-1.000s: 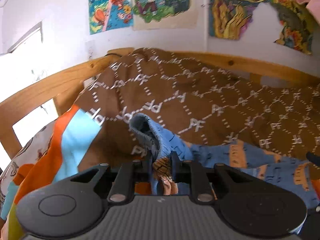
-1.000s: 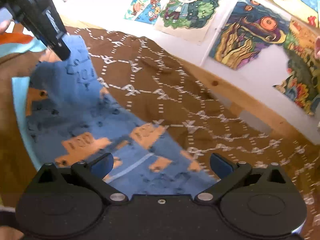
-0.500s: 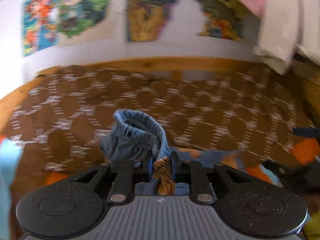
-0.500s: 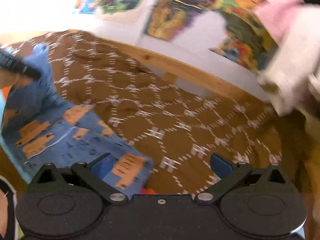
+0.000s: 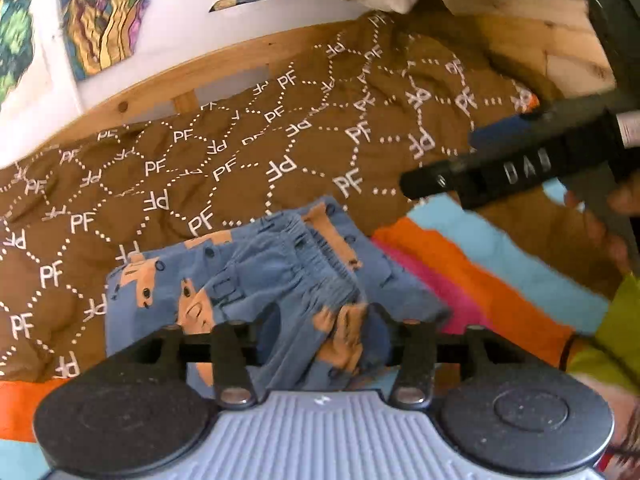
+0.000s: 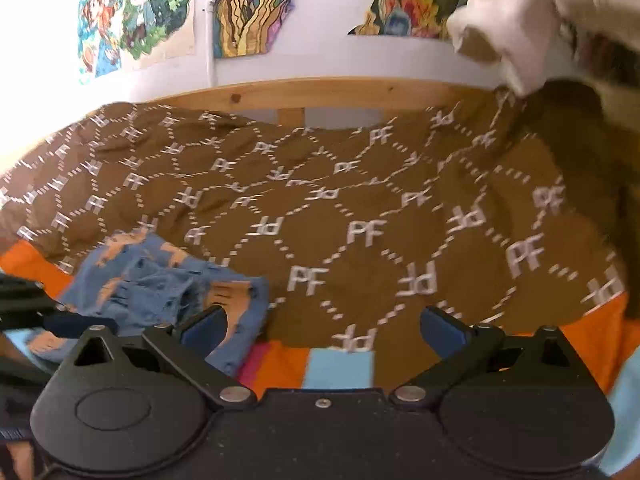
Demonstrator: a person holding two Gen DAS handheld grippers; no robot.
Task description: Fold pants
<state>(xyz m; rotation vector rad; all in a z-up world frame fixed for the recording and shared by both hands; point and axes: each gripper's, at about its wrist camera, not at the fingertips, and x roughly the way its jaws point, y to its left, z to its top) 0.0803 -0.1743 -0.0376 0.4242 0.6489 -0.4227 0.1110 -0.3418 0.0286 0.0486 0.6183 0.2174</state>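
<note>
Pants lie bunched on the bed, right in front of the left tongs.

Pants (image 5: 256,280): blue w/ tan animal print, folded into a rumpled heap, gathered elastic waistband on top, one flap sagging betw. the left tongs (image 5: 322,332); jaws have just been opening, pads now apart, cloth loose betw. them. Right tongs (image 6: 320,326) spread wide, nothing betw. them; pants just left of and ahead of their left pad. Under it all: brown "PF" blanket (image 6: 360,200) over an orange-blue striped sheet (image 5: 500,272) near the tongs.
</note>
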